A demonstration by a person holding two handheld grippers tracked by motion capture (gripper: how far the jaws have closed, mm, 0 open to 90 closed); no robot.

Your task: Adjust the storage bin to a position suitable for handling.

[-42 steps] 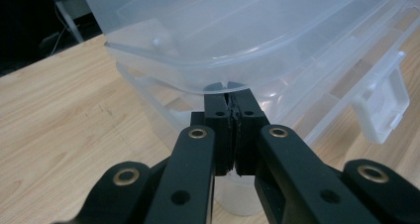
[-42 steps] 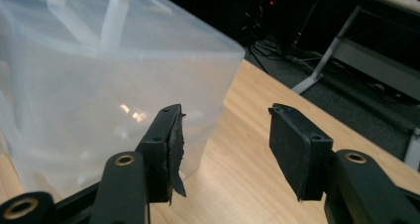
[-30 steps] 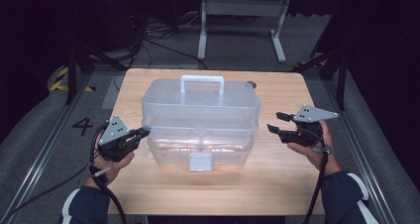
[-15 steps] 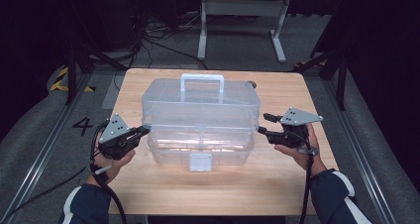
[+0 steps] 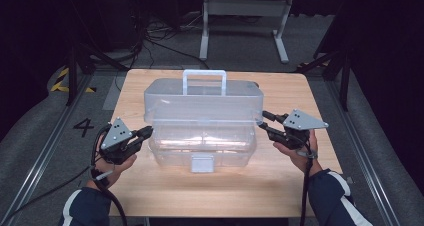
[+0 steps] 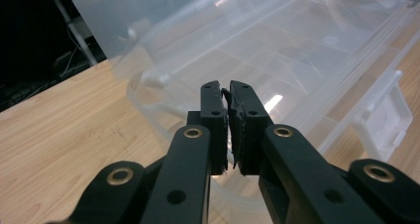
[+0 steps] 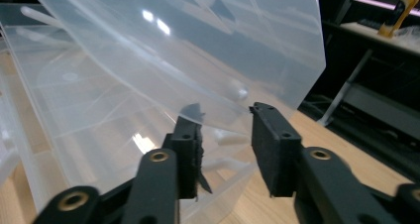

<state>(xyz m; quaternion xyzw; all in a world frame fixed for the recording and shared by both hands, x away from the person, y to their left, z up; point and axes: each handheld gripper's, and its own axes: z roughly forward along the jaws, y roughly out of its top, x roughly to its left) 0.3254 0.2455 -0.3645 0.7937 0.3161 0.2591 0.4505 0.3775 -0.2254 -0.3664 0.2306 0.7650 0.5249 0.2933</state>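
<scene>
One camera hangs above the person's side, looking forward and down over the whole counter (image 5: 150, 196). Two more ride the grippers, each peering close along its own jaws. All three share the clear plastic box (image 5: 202, 121) (image 6: 277, 45) (image 7: 148, 60).

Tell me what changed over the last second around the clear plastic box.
The right hand-held gripper moved in toward the right end of the clear plastic box, and its jaws have just been closing, with the lid's corner between them; the pads still stand apart. The left hand-held gripper stayed shut at the box's left end. The box, its lid raised, and the table did not move.
</scene>
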